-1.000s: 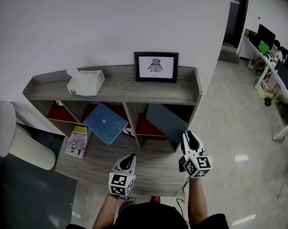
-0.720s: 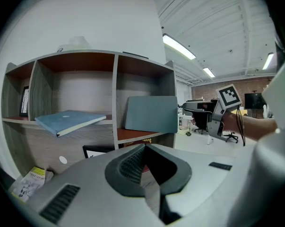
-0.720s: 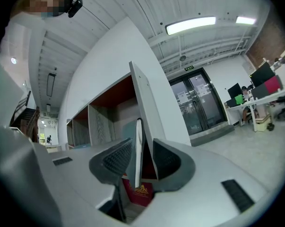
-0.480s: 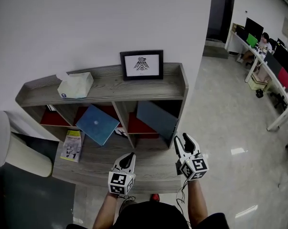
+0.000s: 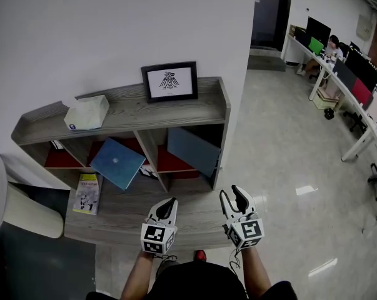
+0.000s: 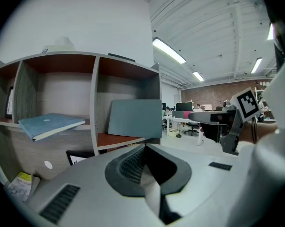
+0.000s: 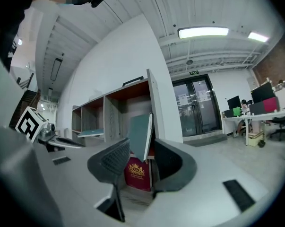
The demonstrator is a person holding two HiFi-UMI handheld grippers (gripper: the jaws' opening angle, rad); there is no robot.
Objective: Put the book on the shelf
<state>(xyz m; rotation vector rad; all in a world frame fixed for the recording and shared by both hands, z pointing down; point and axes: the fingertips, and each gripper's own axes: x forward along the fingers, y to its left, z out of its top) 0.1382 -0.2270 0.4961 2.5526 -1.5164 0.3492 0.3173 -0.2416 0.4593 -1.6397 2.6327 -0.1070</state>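
A grey-blue book [image 5: 191, 150] leans tilted in the right compartment of the grey wooden shelf [image 5: 144, 112]; it also shows in both gripper views [image 6: 134, 118] [image 7: 138, 130]. My right gripper [image 5: 233, 195] [image 7: 142, 144] is a little way in front of that compartment. It is open, its jaws have just been opening, and nothing is between them. My left gripper [image 5: 165, 206] [image 6: 144, 146] is shut and empty, in front of the shelf's low ledge [image 5: 129, 216]. A second blue book [image 5: 117, 162] lies tilted in the middle compartment.
A tissue box [image 5: 87, 112] and a framed picture [image 5: 170, 81] stand on the shelf top. A yellow booklet [image 5: 87, 194] lies on the ledge at left, and a red book [image 7: 136, 171] stands under the grey one. A white round bin [image 5: 16, 202] is left; office desks [image 5: 341, 74] are far right.
My right gripper has drawn back from the grey-blue book's lower corner and its jaws have spread. Both grippers are now farther from the shelf, and the book stays leaning in its compartment.
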